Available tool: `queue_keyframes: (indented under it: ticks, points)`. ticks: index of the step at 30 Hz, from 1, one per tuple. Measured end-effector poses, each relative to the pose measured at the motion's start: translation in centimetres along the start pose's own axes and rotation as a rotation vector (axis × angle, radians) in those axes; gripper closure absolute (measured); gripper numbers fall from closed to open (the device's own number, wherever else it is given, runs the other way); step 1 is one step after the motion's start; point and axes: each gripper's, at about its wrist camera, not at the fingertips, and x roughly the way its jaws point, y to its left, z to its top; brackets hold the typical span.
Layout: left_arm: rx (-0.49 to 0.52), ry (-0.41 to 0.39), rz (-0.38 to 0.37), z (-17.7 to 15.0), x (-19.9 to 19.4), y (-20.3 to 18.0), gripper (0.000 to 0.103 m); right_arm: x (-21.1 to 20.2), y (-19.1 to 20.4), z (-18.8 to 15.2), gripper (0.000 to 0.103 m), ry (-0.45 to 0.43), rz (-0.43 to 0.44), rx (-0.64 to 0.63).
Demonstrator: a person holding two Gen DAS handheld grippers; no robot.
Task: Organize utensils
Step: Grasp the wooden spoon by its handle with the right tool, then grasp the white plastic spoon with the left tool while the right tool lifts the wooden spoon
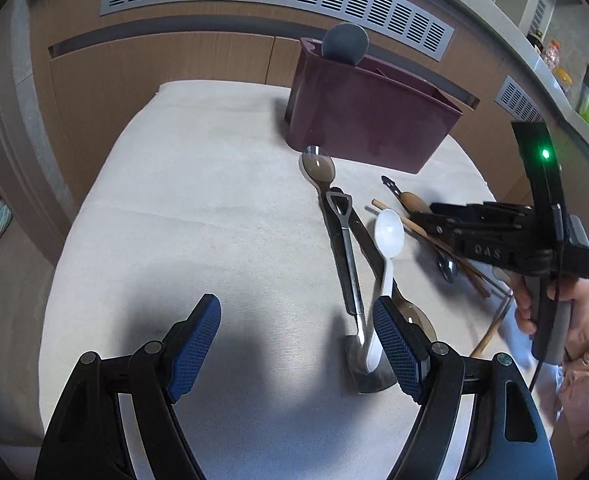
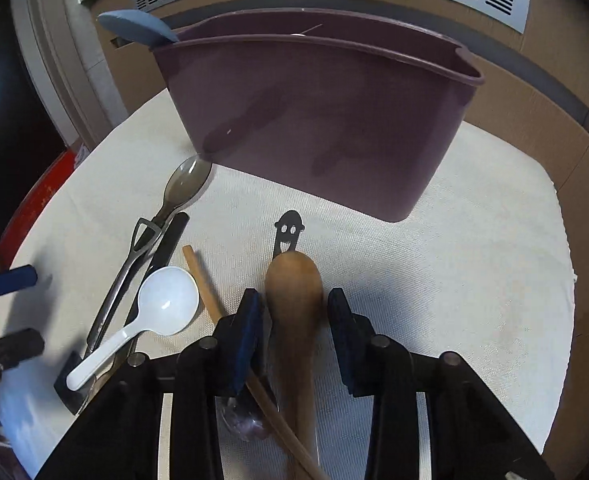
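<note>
Wooden spoon bracketed, most utensils left to be sorted

One blue utensil is already stood in the maroon caddy ahead. The wooden spoon is flanked by the narrowed right gripper; pad contact cannot be told. The left gripper is held spread, the white plastic spoon beside one finger. The caddy's interior is hidden.

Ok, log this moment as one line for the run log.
left gripper: open, beside white spoon | right gripper: around wooden spoon, grip unclear | holder: blue utensil inside
</note>
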Motion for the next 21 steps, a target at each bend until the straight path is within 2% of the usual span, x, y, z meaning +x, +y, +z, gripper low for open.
queue_keyframes:
  ticks: [2, 5, 10, 12, 13, 14, 16, 19, 21]
  points:
    - [0.016, 0.004, -0.003, -0.2, 0.1, -0.4, 0.024, -0.6, -0.2, -0.3, 0.077, -0.002, 0.019, 0.016]
    - [0.065, 0.003, -0.002, -0.3, 0.2, -1.4, 0.024, -2.4, -0.8, -1.3, 0.077, -0.042, -0.022, 0.030]
    - [0.221, 0.006, -0.026, 0.8, 1.2, -4.7, 0.025, -5.5, -2.5, -2.6, 0.077, -0.095, -0.070, 0.082]
    - [0.321, 0.021, -0.054, 1.7, 2.1, -6.8, 0.029, -6.5, -2.8, -3.1, 0.077, -0.113, -0.096, 0.092]
    - [0.354, 0.034, -0.063, 2.0, 2.6, -7.5, 0.037, -6.8, -2.9, -3.3, 0.077, -0.120, -0.108, 0.091]
    - [0.381, 0.050, -0.062, 2.3, 3.1, -8.2, 0.043, -7.1, -3.0, -3.5, 0.077, -0.125, -0.108, 0.091]
    - [0.444, 0.091, -0.044, 2.9, 4.7, -9.5, 0.049, -7.5, -3.2, -4.1, 0.077, -0.132, -0.092, 0.101]
    - [0.484, 0.136, 0.009, 3.8, 6.9, -10.4, 0.052, -8.1, -3.5, -4.7, 0.077, -0.141, -0.064, 0.107]
    - [0.473, 0.165, 0.035, 4.4, 8.0, -10.5, 0.052, -8.5, -3.5, -5.2, 0.077, -0.154, -0.070, 0.102]
